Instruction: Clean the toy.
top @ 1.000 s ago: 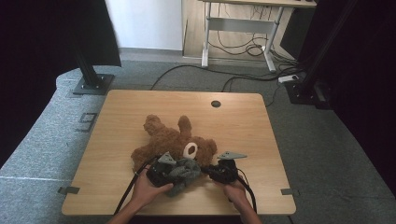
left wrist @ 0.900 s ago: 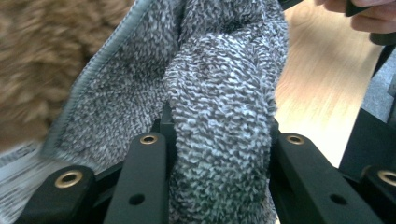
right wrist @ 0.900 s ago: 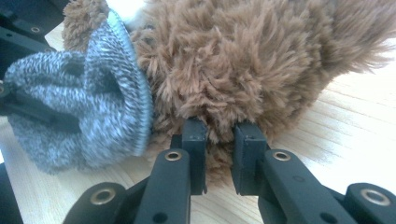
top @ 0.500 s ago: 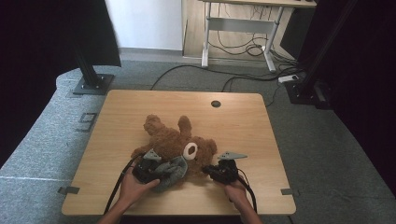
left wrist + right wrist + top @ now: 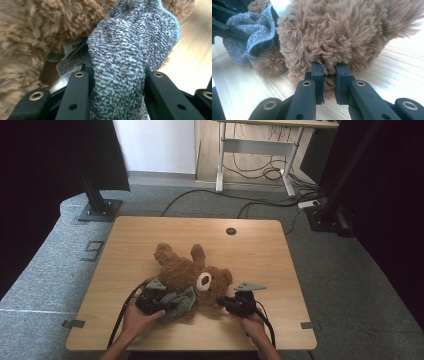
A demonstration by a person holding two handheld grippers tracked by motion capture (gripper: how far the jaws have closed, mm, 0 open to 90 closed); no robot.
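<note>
A brown teddy bear (image 5: 186, 271) lies on the wooden table (image 5: 260, 255), its head toward the person. A grey knit garment (image 5: 181, 302) is bunched at the bear's near side. My left gripper (image 5: 166, 303) is shut on that garment; in the left gripper view a thick fold of the grey knit garment (image 5: 120, 57) is squeezed between both jaws of the left gripper (image 5: 117, 75), beside the bear's white label (image 5: 68, 62). My right gripper (image 5: 223, 303) is shut on the bear's fur near its head; in the right gripper view the right gripper (image 5: 329, 72) pinches a tuft of the teddy bear (image 5: 337, 32).
A round cable hole (image 5: 230, 231) sits near the table's far edge. Black stand bases rest on the grey floor at left (image 5: 97, 211) and right (image 5: 327, 219). Cables run toward a white desk frame (image 5: 250, 150) behind. A person's hands hold both grippers at the near edge.
My left gripper has moved left along the near edge, drawing the grey garment with it. The right gripper has stayed on the bear.
</note>
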